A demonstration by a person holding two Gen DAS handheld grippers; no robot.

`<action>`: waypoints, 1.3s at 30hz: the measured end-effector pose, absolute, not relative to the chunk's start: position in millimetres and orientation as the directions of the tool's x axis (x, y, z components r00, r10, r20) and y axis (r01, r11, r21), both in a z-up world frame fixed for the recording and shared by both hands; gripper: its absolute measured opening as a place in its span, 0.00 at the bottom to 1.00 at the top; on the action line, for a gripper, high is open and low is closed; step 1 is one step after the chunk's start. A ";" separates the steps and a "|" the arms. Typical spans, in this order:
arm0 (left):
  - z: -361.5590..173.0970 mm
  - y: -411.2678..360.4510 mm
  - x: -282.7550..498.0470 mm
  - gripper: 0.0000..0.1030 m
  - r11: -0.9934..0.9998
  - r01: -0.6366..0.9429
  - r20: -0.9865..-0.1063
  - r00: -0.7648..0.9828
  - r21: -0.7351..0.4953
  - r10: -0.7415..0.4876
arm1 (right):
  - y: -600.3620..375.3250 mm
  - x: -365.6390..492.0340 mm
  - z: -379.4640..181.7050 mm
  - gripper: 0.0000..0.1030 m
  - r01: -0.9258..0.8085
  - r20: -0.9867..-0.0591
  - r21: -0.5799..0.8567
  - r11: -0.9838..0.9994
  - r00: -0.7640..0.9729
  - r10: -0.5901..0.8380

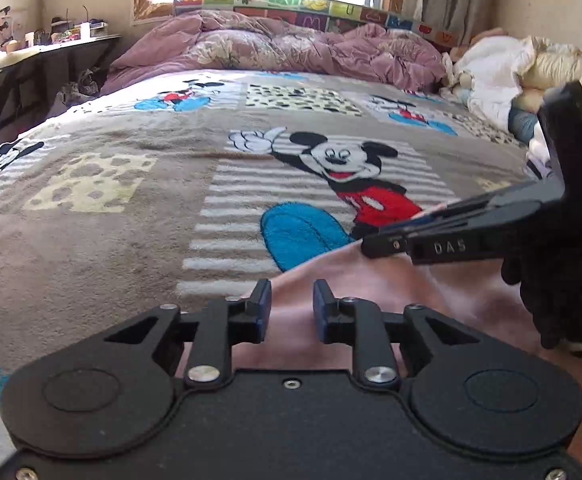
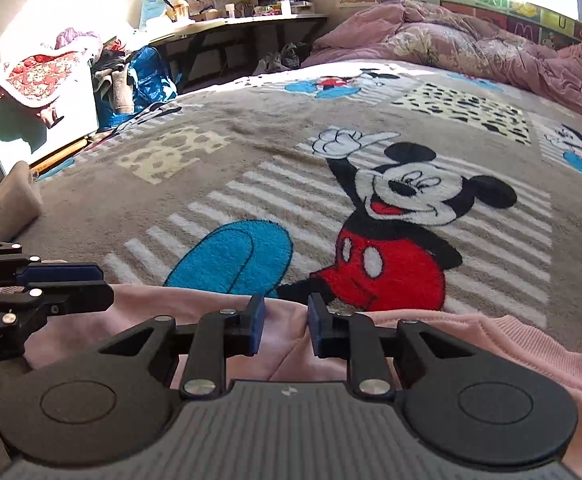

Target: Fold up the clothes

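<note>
1. The task's thing, a pale pink soft-knit garment, lies at the near edge of the bed on a grey plush blanket printed with a cartoon mouse. A ribbed band shows at its right side in the right wrist view. Only its far edge is visible; the rest runs out of view beneath both tools.

2. The left gripper sits low over the garment's left portion. Its blue-padded fingers stand a moderate gap apart, with pink cloth visible between and below them. Whether any fabric is actually caught between the pads cannot be told; they look parted, not clamped.

3. The right gripper sits likewise over the garment near its far edge, jaws parted by a similar gap, a small ridge of cloth rising between them. It appears unclamped.

4. In each wrist view the other tool shows at the side: both are just beside one another along the same edge, the right one held in a black glove.

5. Judged from this, the step in hand is taking hold of the garment's edge at two points before a fold. Nothing looks folded yet.

6. The next move likely calls for closing both jaws on the cloth, each pinching enough layers to hold, then lifting together so the edge stays straight. The knit is limp, so an uneven pinch could let one side sag or slip.
</note>
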State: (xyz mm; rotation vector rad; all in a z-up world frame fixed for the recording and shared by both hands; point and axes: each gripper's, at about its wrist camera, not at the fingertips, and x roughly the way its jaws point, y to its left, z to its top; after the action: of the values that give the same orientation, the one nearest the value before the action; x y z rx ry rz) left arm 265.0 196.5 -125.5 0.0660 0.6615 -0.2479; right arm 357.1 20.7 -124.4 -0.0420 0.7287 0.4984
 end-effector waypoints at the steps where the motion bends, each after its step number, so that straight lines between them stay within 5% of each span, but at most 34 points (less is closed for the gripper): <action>1: -131.1 190.1 265.8 0.35 0.967 0.252 -0.640 0.747 0.023 -0.180 | 17.4 360.4 -127.6 0.22 -0.437 -0.653 0.145 0.888 0.632 0.417; 6: -116.1 193.2 251.1 0.33 0.961 0.271 -0.564 0.786 -0.050 -0.251 | -1.9 340.6 -101.0 0.24 -0.411 -0.574 0.172 0.895 0.697 0.430; 8: -126.3 189.7 255.1 0.35 0.965 0.261 -0.628 0.745 -0.038 -0.226 | -3.8 329.3 -94.3 0.25 -0.426 -0.546 0.162 0.890 0.712 0.441; 15: -133.7 227.2 259.1 0.35 0.985 0.165 -0.657 0.737 -0.056 -0.161 | 34.8 281.0 -93.1 0.25 -0.595 -0.576 0.039 0.803 0.643 0.505; 18: -125.6 247.4 252.6 0.33 0.987 0.115 -0.613 0.773 -0.115 -0.162 | 65.5 262.2 -120.9 0.28 -0.656 -0.673 -0.127 0.744 0.608 0.422; 24: -118.4 285.3 243.0 0.32 0.976 0.033 -0.571 0.806 -0.216 -0.153 | 68.9 235.4 -113.5 0.29 -0.634 -0.594 -0.154 0.758 0.673 0.442; 27: -128.5 284.4 247.5 0.27 0.995 -0.063 -0.624 0.781 -0.071 0.005 | 84.7 229.8 -123.4 0.30 -0.653 -0.629 -0.236 0.720 0.668 0.399; 31: -104.0 292.6 228.9 0.22 0.981 -0.032 -0.485 0.872 -0.190 -0.066 | 96.1 219.8 -107.0 0.30 -0.646 -0.586 -0.263 0.717 0.697 0.413; 37: -128.3 261.7 251.2 0.22 0.996 0.062 -0.652 0.754 -0.060 -0.086 | 132.8 213.0 -121.5 0.34 -0.710 -0.623 -0.276 0.648 0.646 0.442; 39: -113.1 261.3 247.0 0.17 0.993 0.067 -0.578 0.808 -0.099 -0.112 | 134.5 207.7 -121.0 0.34 -0.710 -0.620 -0.285 0.643 0.649 0.442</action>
State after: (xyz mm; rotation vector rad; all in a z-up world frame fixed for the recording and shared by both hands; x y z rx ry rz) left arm 247.0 261.3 -113.1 -0.0748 0.6221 -0.0959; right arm 207.7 134.5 -121.0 -0.5481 0.5369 0.6931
